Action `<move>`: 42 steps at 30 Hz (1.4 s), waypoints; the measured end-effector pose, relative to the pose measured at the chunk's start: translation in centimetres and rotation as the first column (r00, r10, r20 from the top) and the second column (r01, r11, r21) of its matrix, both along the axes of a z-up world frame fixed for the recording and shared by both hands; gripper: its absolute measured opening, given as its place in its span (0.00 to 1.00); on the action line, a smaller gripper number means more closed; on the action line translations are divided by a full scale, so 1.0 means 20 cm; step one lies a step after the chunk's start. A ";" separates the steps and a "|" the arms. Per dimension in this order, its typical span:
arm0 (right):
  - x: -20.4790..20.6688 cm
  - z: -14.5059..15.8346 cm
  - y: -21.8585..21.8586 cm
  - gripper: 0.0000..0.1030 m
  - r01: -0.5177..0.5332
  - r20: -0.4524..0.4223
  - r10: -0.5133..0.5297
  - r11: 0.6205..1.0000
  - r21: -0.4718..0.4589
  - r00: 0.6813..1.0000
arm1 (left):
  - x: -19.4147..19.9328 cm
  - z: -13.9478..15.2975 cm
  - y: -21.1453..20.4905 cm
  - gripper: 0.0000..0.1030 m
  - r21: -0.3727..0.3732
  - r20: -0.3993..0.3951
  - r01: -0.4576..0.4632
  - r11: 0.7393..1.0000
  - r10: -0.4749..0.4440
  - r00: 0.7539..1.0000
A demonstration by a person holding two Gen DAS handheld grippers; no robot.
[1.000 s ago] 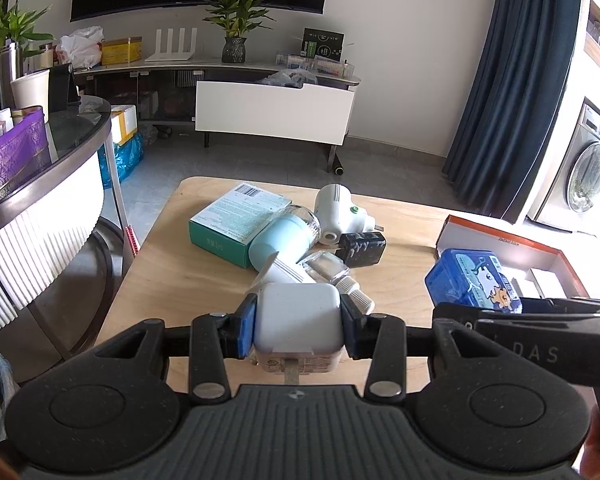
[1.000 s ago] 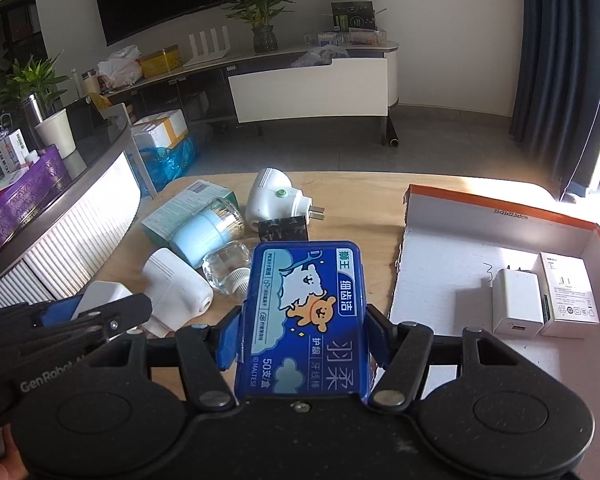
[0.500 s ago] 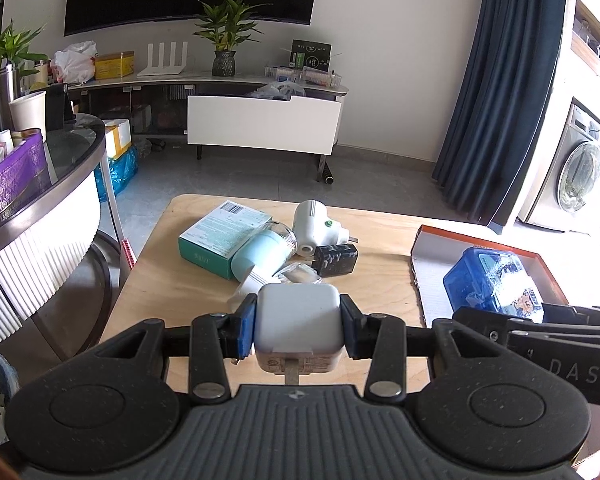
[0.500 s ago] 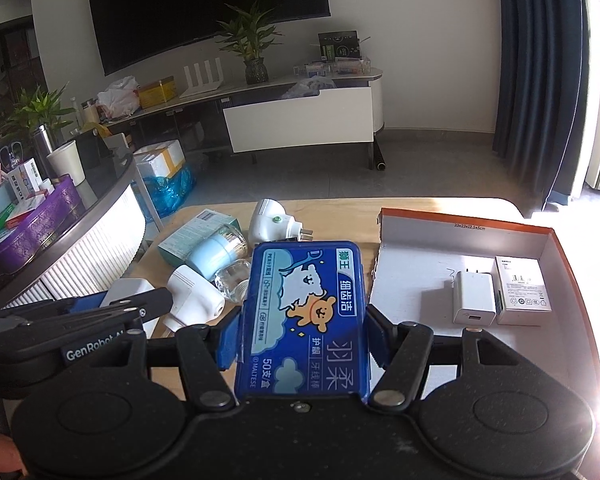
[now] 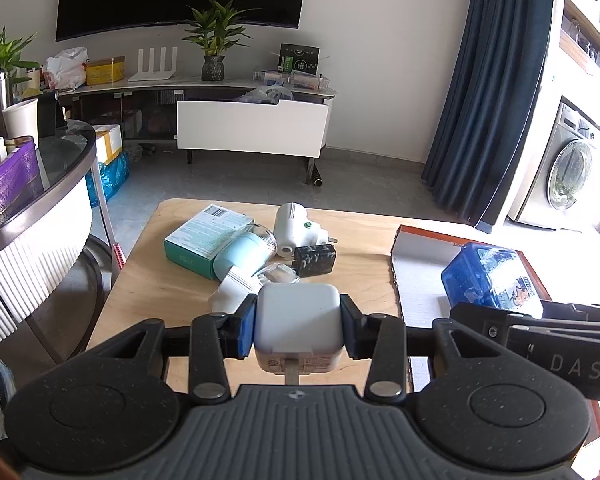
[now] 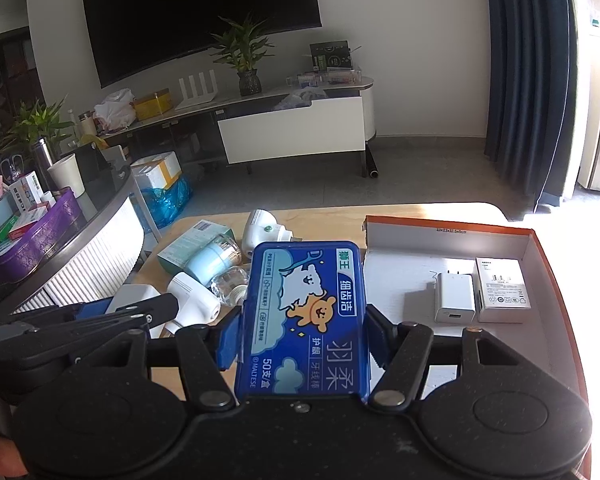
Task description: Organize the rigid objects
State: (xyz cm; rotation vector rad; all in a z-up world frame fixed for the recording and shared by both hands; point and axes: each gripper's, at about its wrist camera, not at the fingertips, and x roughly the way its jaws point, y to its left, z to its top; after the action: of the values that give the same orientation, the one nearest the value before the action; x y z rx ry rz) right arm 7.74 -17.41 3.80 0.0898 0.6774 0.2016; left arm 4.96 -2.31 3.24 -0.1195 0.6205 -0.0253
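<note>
On the wooden table (image 5: 148, 296), near its left edge, lies a teal carton (image 5: 206, 236), flat, with a pale blue jar (image 5: 242, 254) on its side touching the carton's right end. A clear glass piece (image 5: 279, 274) lies just in front of the jar, and a white tube-like body (image 5: 230, 294) lies at the near side of that heap. Toward the far edge a white plug-in device (image 5: 294, 224) rests tilted, and a black adapter (image 5: 314, 260) sits just in front of it, touching or almost touching.

The left gripper (image 5: 299, 322) is clamped on a white charger (image 5: 299, 318): both blue pads press its sides, its plug end faces the camera, and it is lifted clear of the table, above the near edge.

On the table's right side sits an open box (image 6: 444, 226) with an orange rim and white floor. Inside, toward its far right corner, a white plug (image 6: 454, 298) and a small white carton (image 6: 500, 294) lie side by side, touching.

The right gripper (image 6: 302, 326) is gripping a blue case (image 6: 304, 316) printed with a cartoon bear; the pads squeeze its long sides. In the left wrist view the case hangs over the box's near left part, off the floor.
</note>
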 end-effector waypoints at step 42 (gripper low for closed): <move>-0.09 0.06 -0.29 0.72 0.125 0.031 -0.125 0.992 0.004 0.992 | 0.02 0.00 -0.28 0.41 0.021 -0.005 0.154 0.988 -0.154 0.988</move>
State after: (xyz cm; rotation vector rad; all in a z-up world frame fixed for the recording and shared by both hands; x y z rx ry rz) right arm 6.03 -23.23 4.93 0.1308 0.6383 0.0831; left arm 5.38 -7.96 3.29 -0.0504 0.6325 -0.1677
